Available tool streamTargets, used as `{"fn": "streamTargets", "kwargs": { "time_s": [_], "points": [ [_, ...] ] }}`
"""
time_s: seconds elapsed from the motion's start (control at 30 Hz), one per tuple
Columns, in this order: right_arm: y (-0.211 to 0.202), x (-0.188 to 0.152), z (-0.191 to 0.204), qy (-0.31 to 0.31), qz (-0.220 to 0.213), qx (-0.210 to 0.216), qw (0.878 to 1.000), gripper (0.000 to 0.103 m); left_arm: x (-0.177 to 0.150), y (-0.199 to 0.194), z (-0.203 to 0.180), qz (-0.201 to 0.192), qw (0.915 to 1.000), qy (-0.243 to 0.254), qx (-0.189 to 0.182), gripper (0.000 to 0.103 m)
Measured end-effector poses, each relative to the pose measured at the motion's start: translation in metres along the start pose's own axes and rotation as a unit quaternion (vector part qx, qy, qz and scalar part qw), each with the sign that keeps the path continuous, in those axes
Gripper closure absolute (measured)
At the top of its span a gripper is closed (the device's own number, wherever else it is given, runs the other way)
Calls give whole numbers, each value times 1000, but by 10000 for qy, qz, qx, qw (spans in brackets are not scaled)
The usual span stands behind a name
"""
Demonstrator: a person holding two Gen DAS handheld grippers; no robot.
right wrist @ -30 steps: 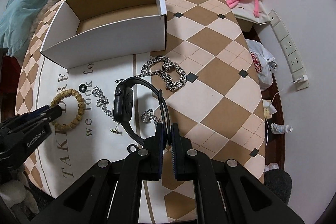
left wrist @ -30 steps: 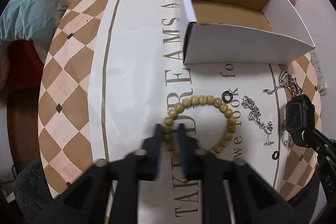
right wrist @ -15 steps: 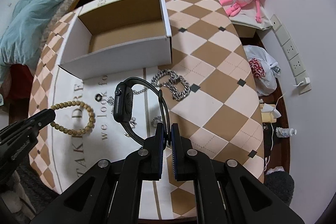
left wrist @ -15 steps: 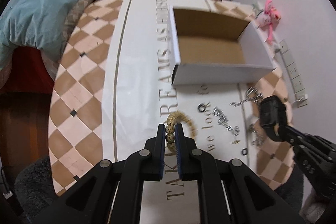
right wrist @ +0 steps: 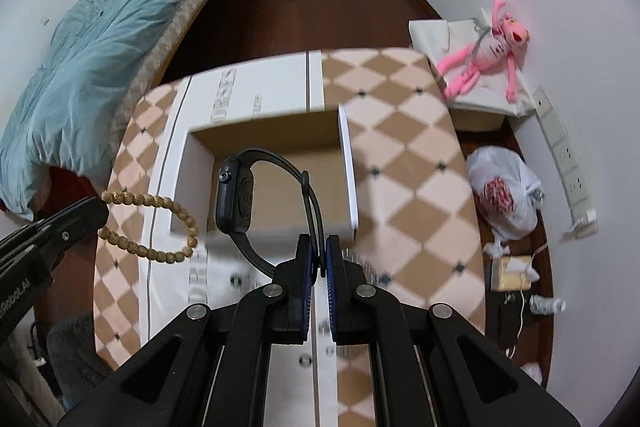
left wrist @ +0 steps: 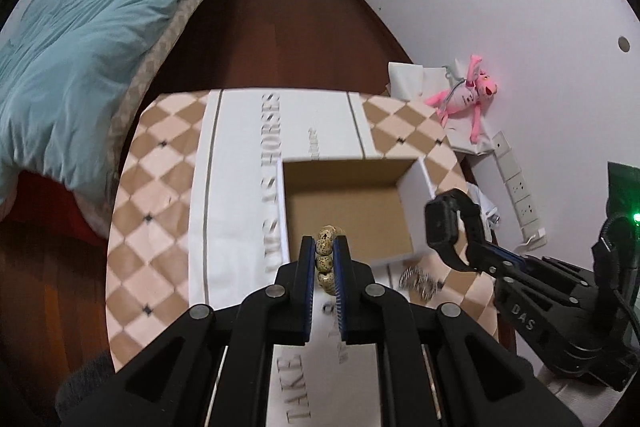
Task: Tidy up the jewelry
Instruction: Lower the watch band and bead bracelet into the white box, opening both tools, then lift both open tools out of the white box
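Observation:
My left gripper [left wrist: 325, 251] is shut on a wooden bead bracelet [left wrist: 325, 255] and holds it in the air over the near edge of an open white cardboard box [left wrist: 347, 211]. The bracelet also shows in the right wrist view [right wrist: 160, 223], hanging from the left gripper [right wrist: 94, 211]. My right gripper [right wrist: 317, 247] is shut on the strap of a black smartwatch [right wrist: 235, 199], held above the box [right wrist: 276, 183]. In the left wrist view the watch [left wrist: 444, 227] hangs at the box's right side.
The table [left wrist: 160, 211] has a checked cloth with a white lettered runner. A silver chain [left wrist: 418, 277] lies in front of the box. A bed with a blue duvet [left wrist: 80, 39] stands to the left. A pink plush toy [right wrist: 488, 51] and a plastic bag [right wrist: 506, 195] sit to the right.
Both grippers have lifted off the table with the bracelet and the watch and moved forward towards the box. The box now sits directly under both items.

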State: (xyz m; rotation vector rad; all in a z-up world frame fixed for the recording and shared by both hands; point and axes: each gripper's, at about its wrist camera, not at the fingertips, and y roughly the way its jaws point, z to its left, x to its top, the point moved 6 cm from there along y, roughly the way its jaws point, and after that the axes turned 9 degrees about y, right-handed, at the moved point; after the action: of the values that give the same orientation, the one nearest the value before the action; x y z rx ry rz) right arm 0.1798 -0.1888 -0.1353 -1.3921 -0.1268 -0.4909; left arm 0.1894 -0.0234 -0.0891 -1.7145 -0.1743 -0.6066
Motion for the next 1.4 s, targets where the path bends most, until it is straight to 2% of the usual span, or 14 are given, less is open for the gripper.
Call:
{"fn": "streamTargets", "kwargs": {
  "time_s": [0.13,0.3,0.53,0.73,0.8,0.87,0.97,1.0,1.03,1.07,1.13,1.2,1.3,1.4],
  "points": [
    [20,25,8,7,110,-17,9999,96,26,19,3,48,10000,34,-15,97],
    [49,39,13,-5,393,-64,9992,96,44,39,12,155,9997,-110,-155,97],
    [78,42,15,-124,666,-195,9975,96,45,74,17,532,9960,-409,-596,96],
    [94,46,15,-203,866,-206,9958,92,44,92,21,845,9929,-597,-592,95],
    [94,49,14,-150,885,-167,9958,82,44,94,24,936,9927,-602,-474,94],
    [90,51,14,-119,823,-107,9965,57,44,92,29,943,9937,-540,-266,92],
    [77,54,18,-149,678,-59,9976,50,45,83,36,801,9959,-413,52,78],
    [72,54,19,-169,619,-51,9979,47,44,79,38,749,9962,-423,140,69],
    [69,54,19,-159,593,-100,9981,38,43,77,41,714,9963,-424,237,56],
    [66,53,19,-182,541,-181,9982,27,41,73,43,663,9963,-414,365,49],
    [61,50,17,-261,420,-360,9981,19,36,67,47,505,9963,-389,583,32],
    [59,45,12,-318,346,-554,9974,16,28,63,50,451,9952,-355,794,25],
    [60,36,7,-333,311,-678,9967,8,14,63,49,417,9947,-350,869,3],
    [59,29,1,-358,235,-801,9959,6,4,63,45,415,9942,-288,947,2]
  ]
}}
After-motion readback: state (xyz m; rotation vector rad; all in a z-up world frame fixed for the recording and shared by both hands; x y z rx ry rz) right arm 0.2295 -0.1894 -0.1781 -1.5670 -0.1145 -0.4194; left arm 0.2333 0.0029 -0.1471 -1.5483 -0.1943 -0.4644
